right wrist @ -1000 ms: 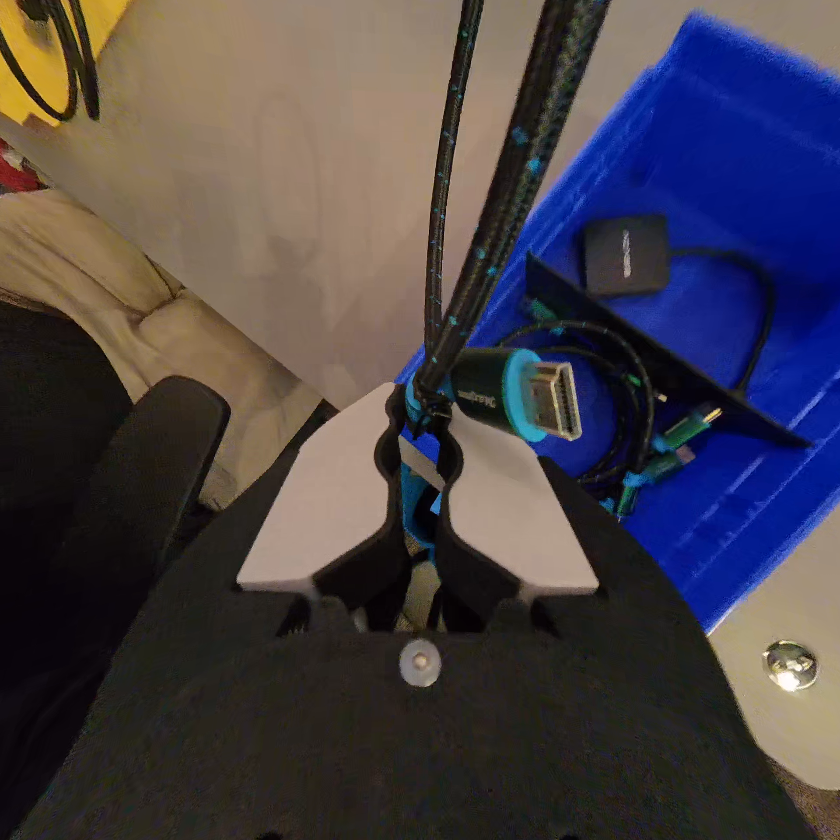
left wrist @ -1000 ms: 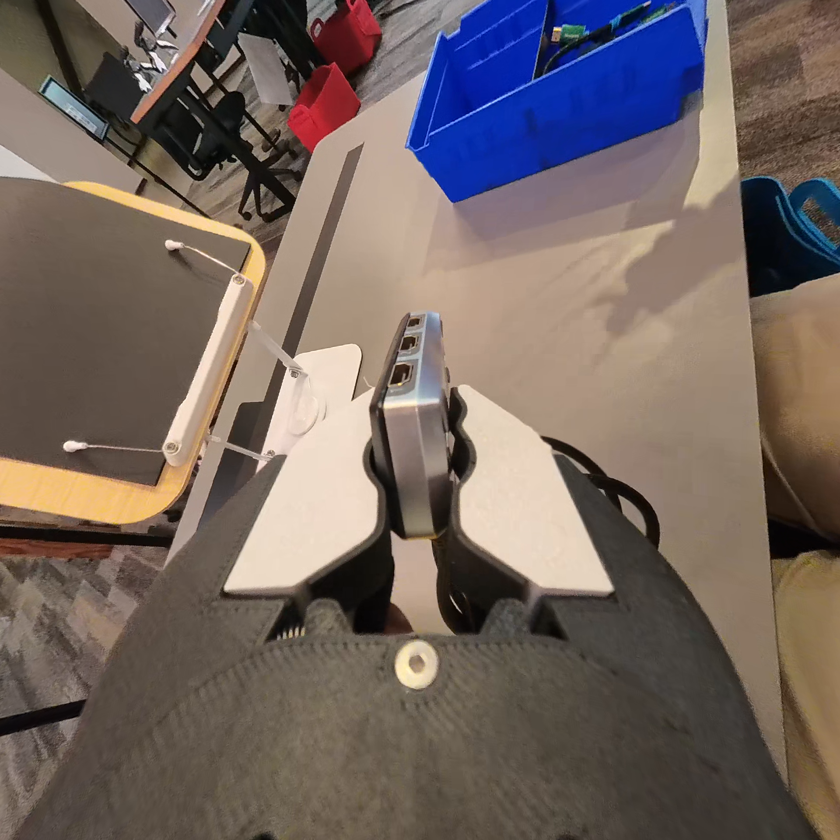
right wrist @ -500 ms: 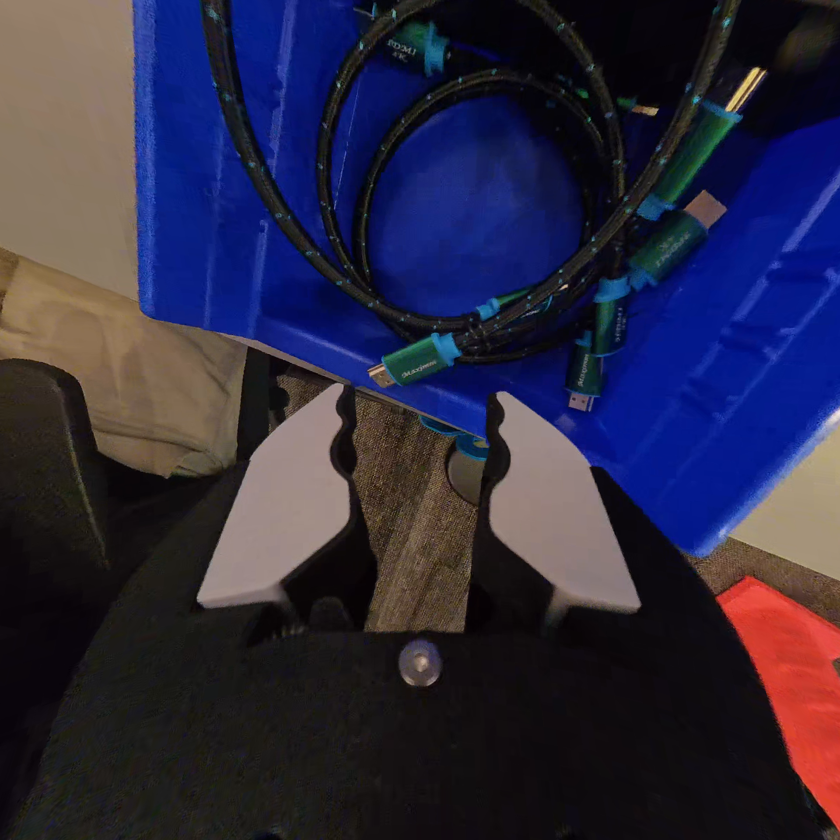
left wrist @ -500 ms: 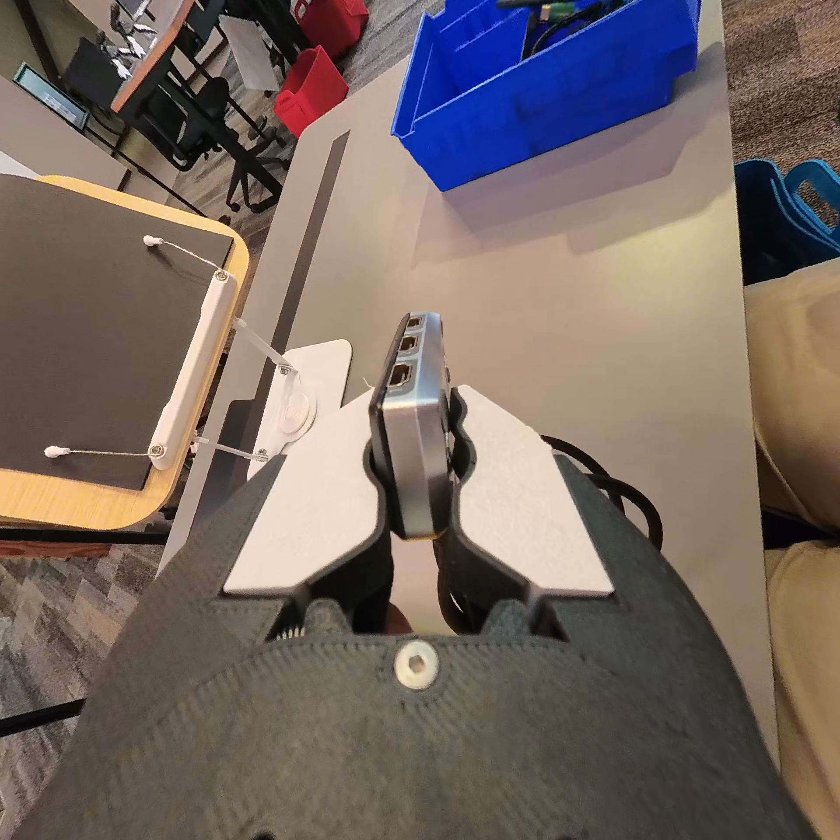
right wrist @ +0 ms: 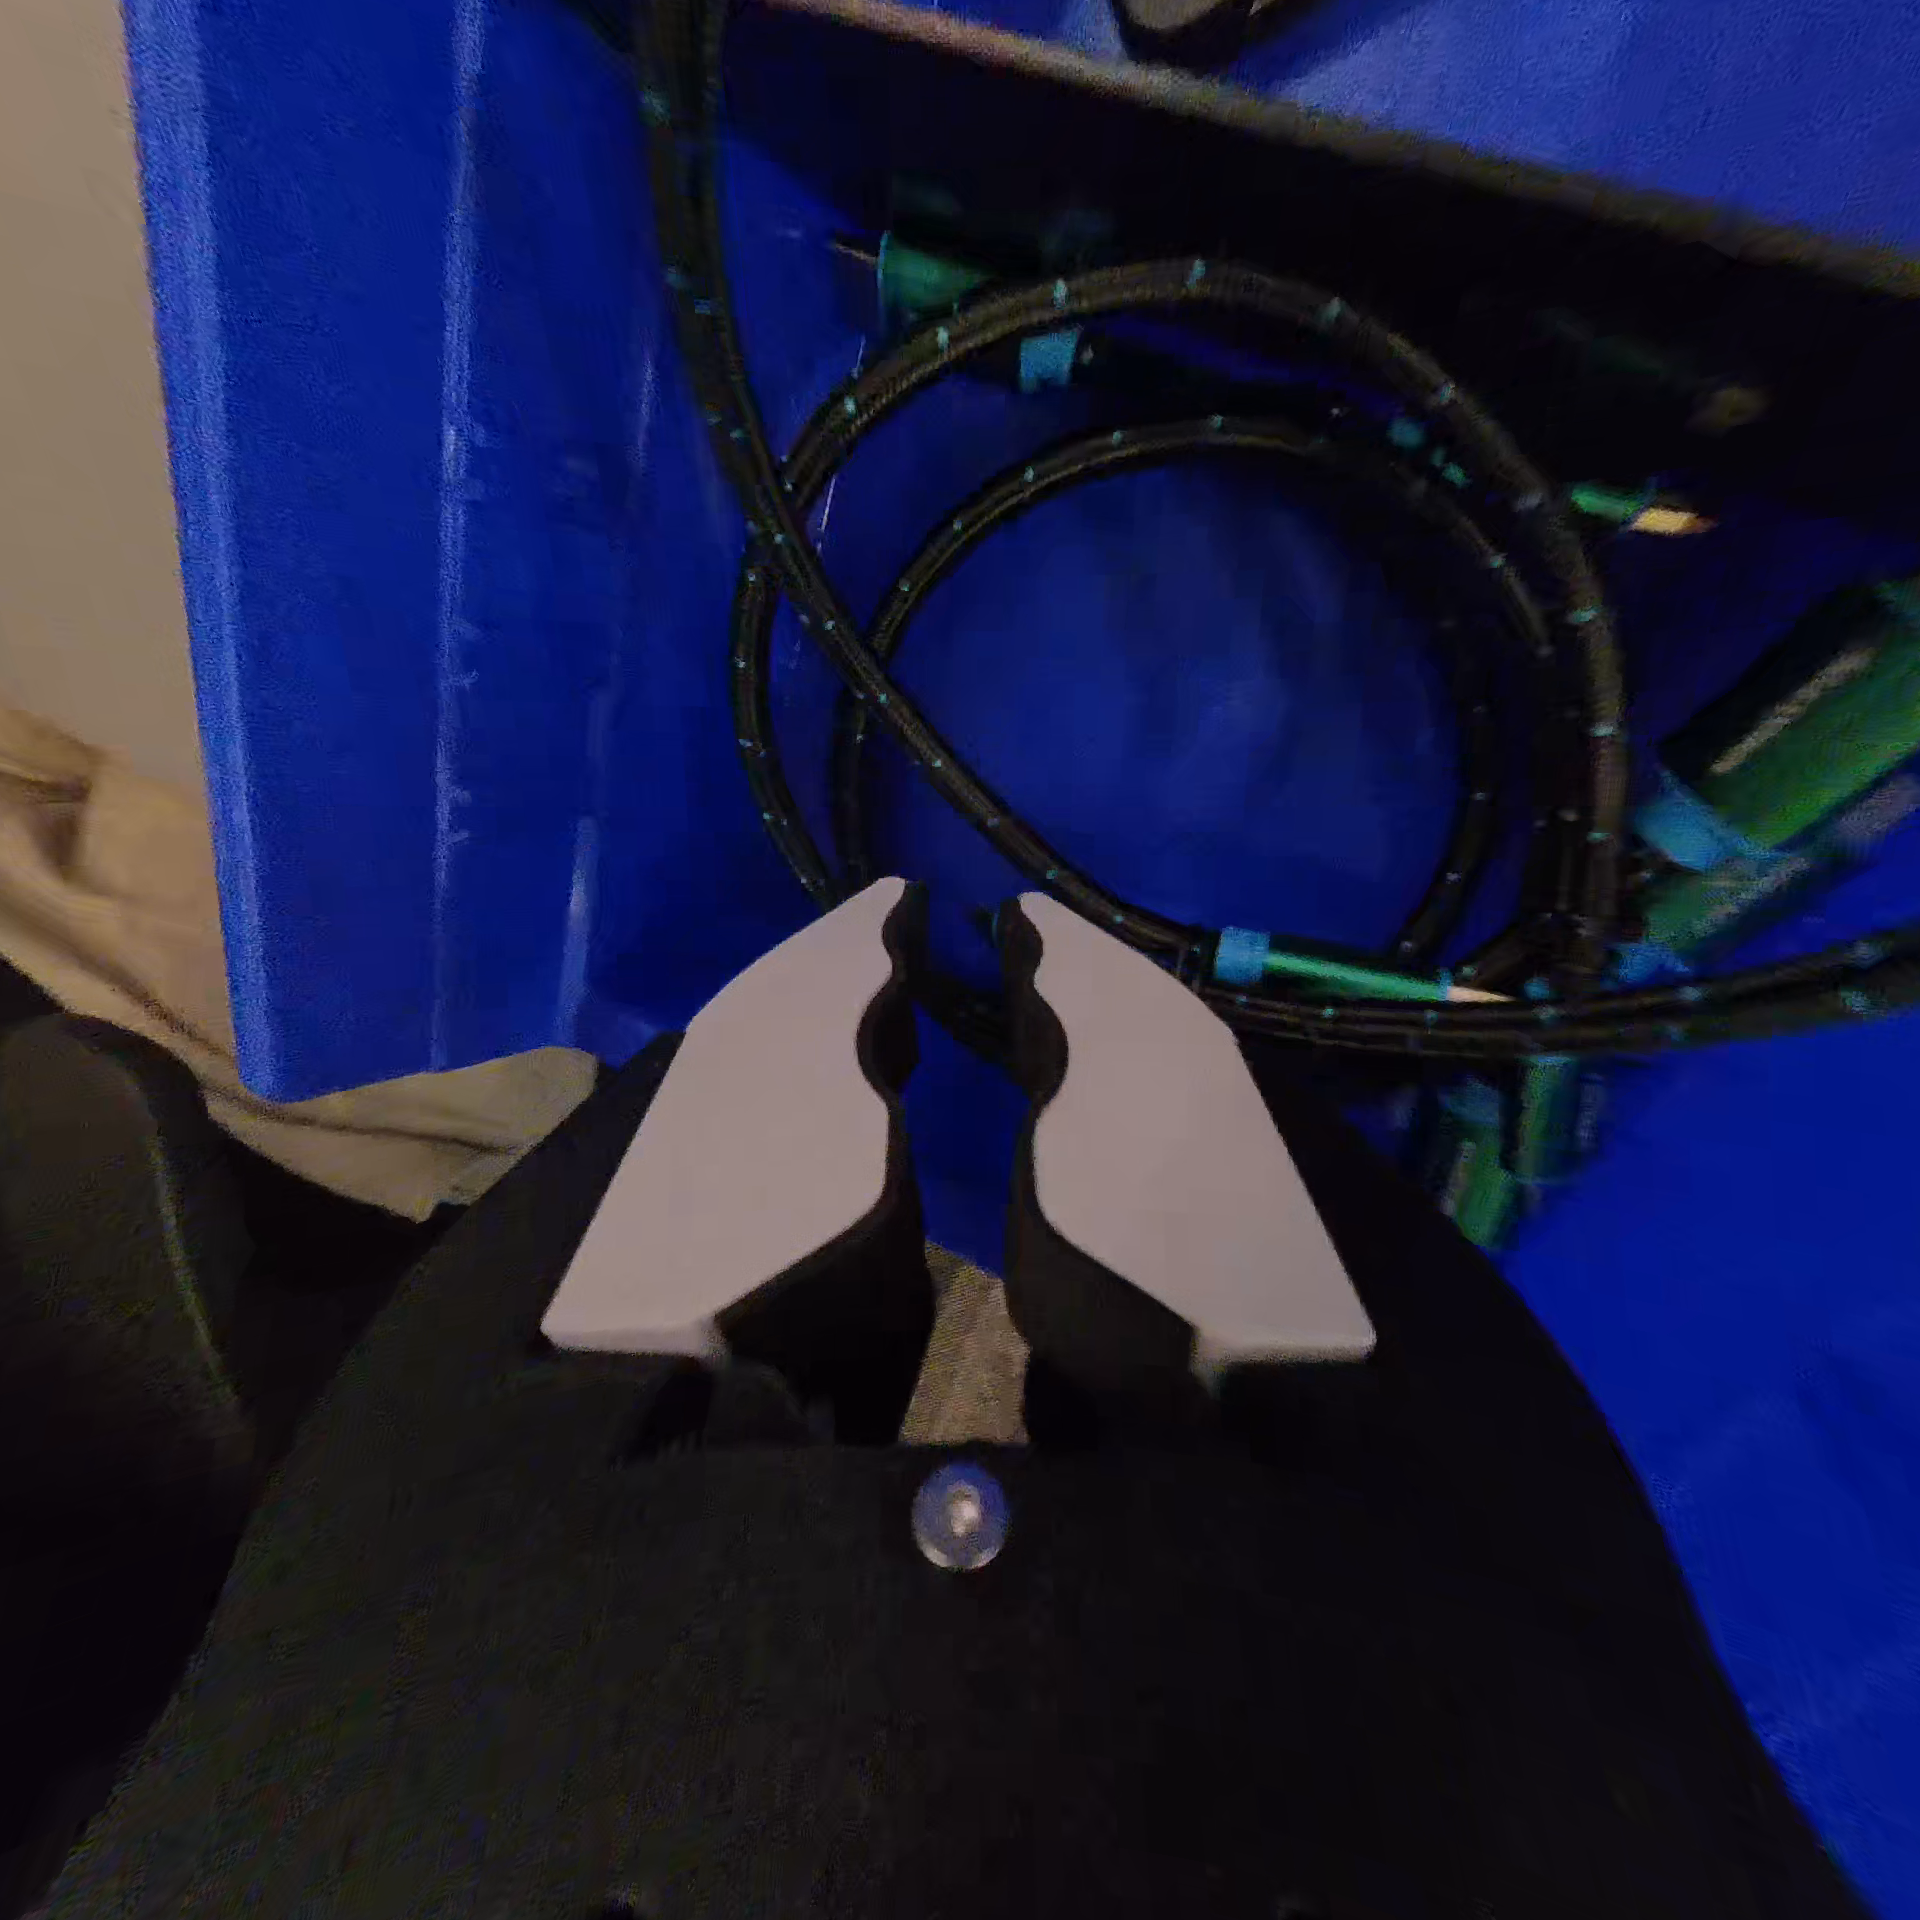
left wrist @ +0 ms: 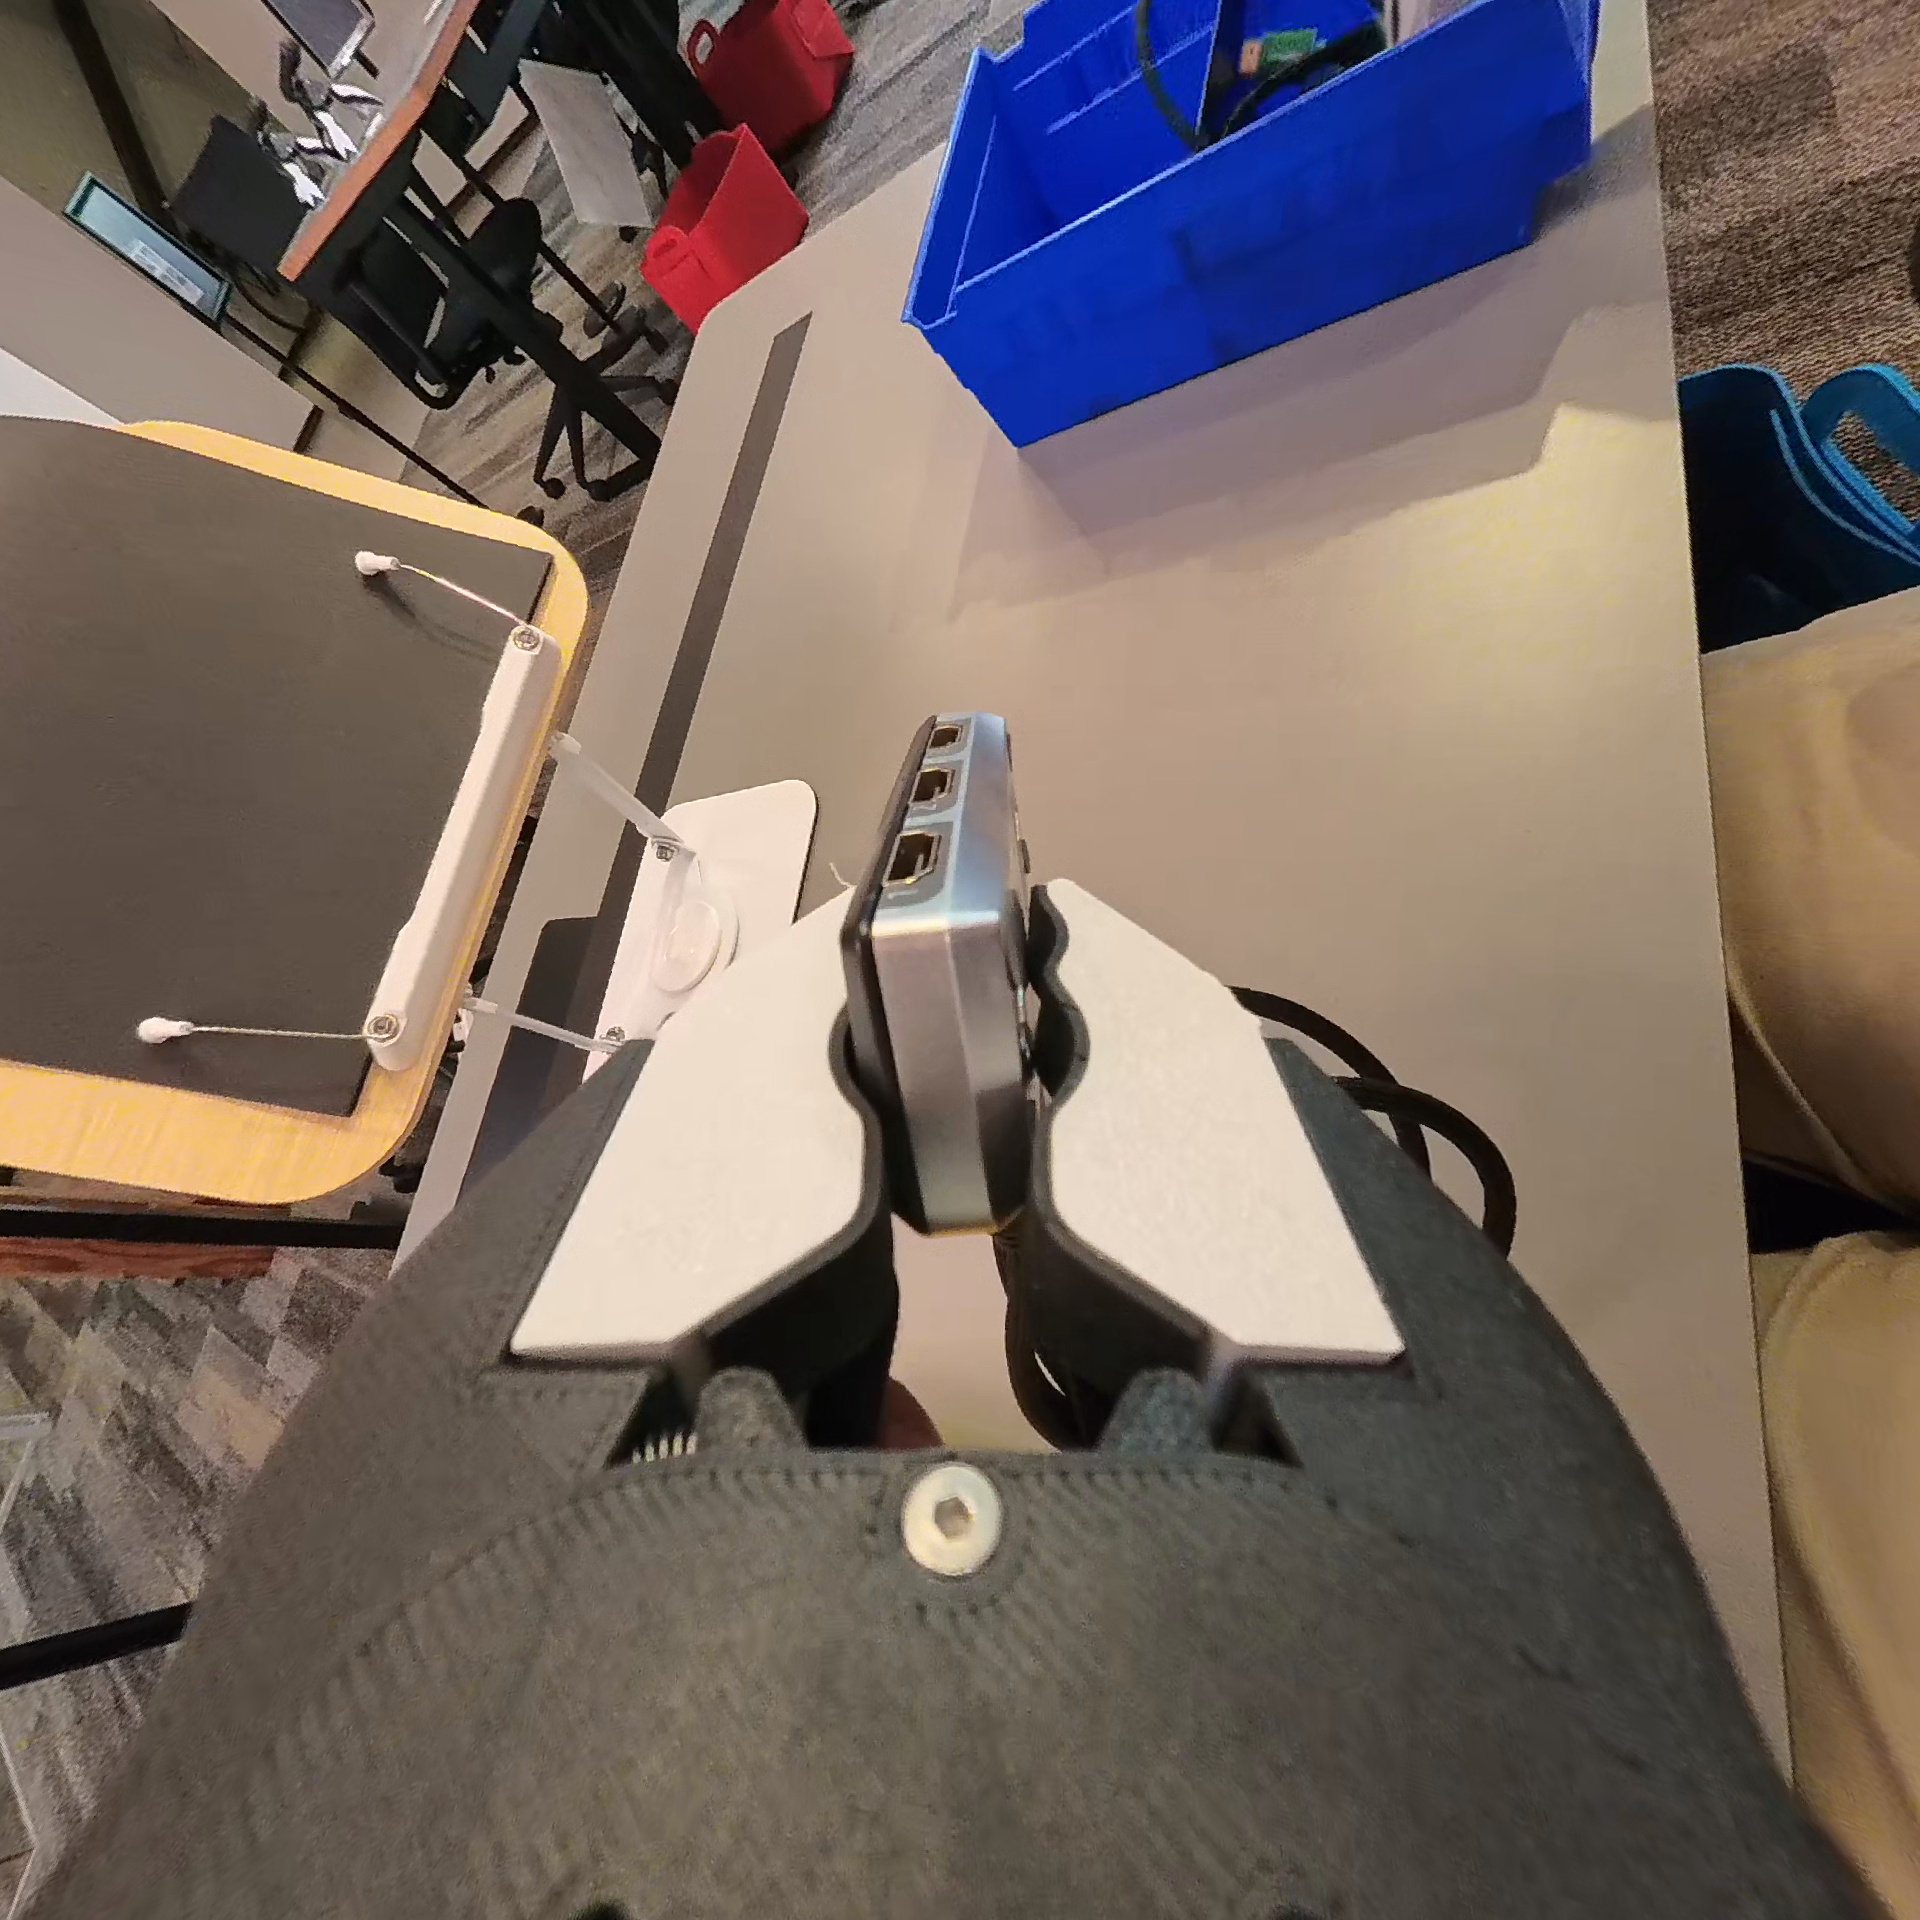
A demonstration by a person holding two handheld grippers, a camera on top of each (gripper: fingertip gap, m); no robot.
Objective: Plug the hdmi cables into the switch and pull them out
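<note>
HDMI switch (left wrist: 951, 987) sat clamped on edge in the left gripper (left wrist: 951, 997), ports empty, while the right gripper (right wrist: 961, 914), jaws nearly together astride a braided cable (right wrist: 1039, 831) in the blue bin (right wrist: 416, 520), would do better to close beside a green plug (right wrist: 1340, 971).

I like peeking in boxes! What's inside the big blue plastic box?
Inside the blue plastic bin lie coiled black braided cables with green plugs, beside a dark divider. The right gripper covers a bit of cable; past the divider is mostly hidden.
</note>
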